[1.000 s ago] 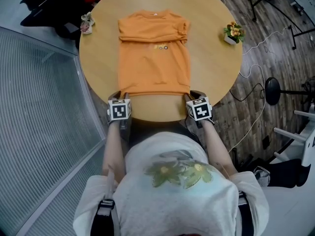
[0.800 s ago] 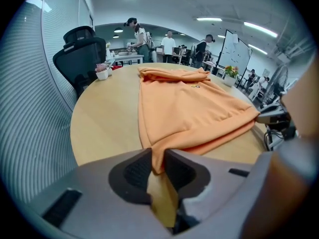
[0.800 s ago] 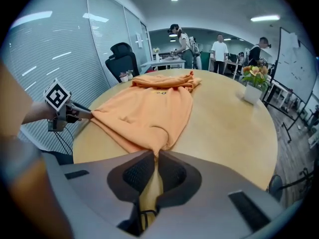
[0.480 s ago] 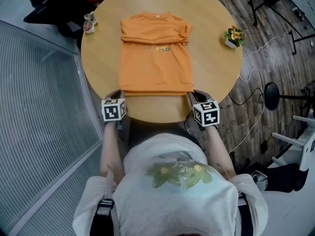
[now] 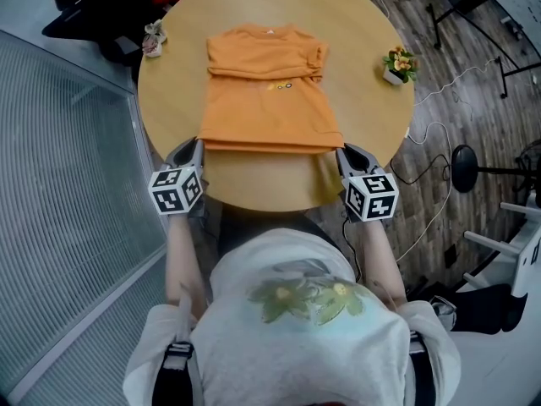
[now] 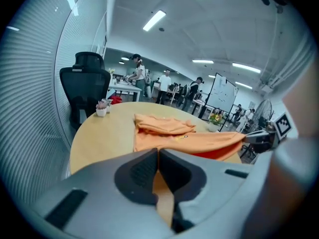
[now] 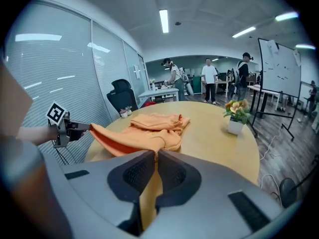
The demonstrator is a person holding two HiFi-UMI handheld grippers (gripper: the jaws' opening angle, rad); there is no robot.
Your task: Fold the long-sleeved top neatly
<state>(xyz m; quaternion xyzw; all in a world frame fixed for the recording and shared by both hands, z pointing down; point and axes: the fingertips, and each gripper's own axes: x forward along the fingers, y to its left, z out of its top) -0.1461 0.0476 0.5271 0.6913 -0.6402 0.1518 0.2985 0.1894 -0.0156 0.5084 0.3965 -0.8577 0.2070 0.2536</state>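
Observation:
The orange long-sleeved top (image 5: 269, 91) lies on the round wooden table (image 5: 363, 91), its sleeves folded in across the chest. My left gripper (image 5: 197, 146) is shut on the hem's left corner, and my right gripper (image 5: 340, 152) is shut on the hem's right corner. Both corners hang lifted above the table's near edge, so the hem stretches between the grippers. In the left gripper view orange cloth (image 6: 163, 203) sits pinched between the jaws, with the top (image 6: 189, 136) beyond. The right gripper view shows the same pinch on cloth (image 7: 149, 195) and the raised hem (image 7: 132, 138).
A small potted flower (image 5: 399, 62) stands at the table's right edge, another small pot (image 5: 153, 39) at the far left. A glass partition (image 5: 68, 184) runs along the left. Cables and a stool base (image 5: 467, 159) lie on the floor at right. Several people stand in the office beyond.
Both grippers closed on the hem corners and rose, lifting the hem off the table and spreading slightly apart.

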